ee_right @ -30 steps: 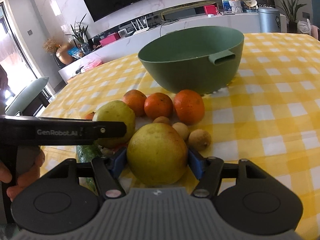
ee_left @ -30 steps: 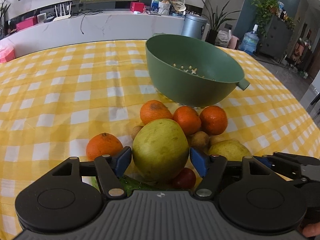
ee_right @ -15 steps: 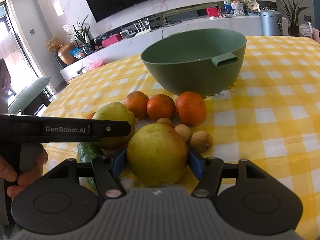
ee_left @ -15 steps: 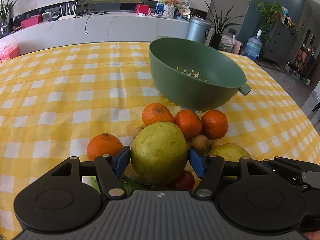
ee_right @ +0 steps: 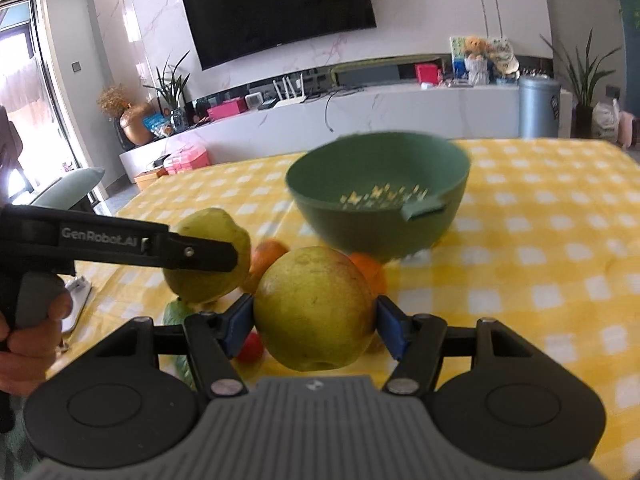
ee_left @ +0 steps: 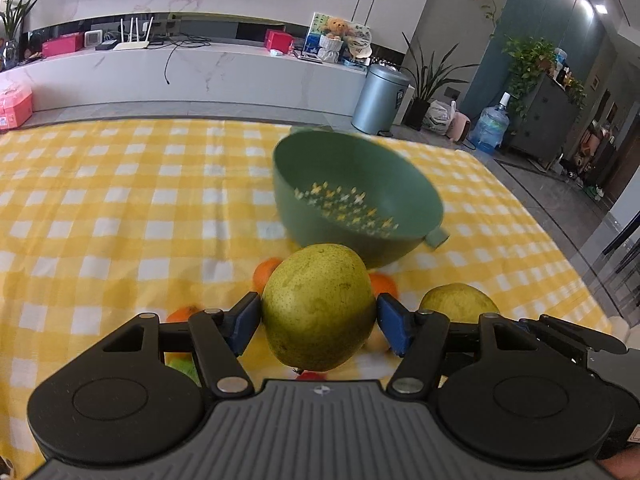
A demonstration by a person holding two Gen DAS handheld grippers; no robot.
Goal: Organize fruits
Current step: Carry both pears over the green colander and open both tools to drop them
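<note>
Since both pears are headed for the green bowl (ee_left: 356, 204), we're clamping one in each hand-held gripper (ee_left: 319, 318) (ee_right: 315, 317), carrying them above the tabletop (ee_left: 120, 216).

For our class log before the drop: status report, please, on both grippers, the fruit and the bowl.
Left gripper shut on green pear. Right gripper shut on yellow pear. Both lifted clear of the cloth. Green bowl ahead, empty, nothing blocking; oranges below.
</note>
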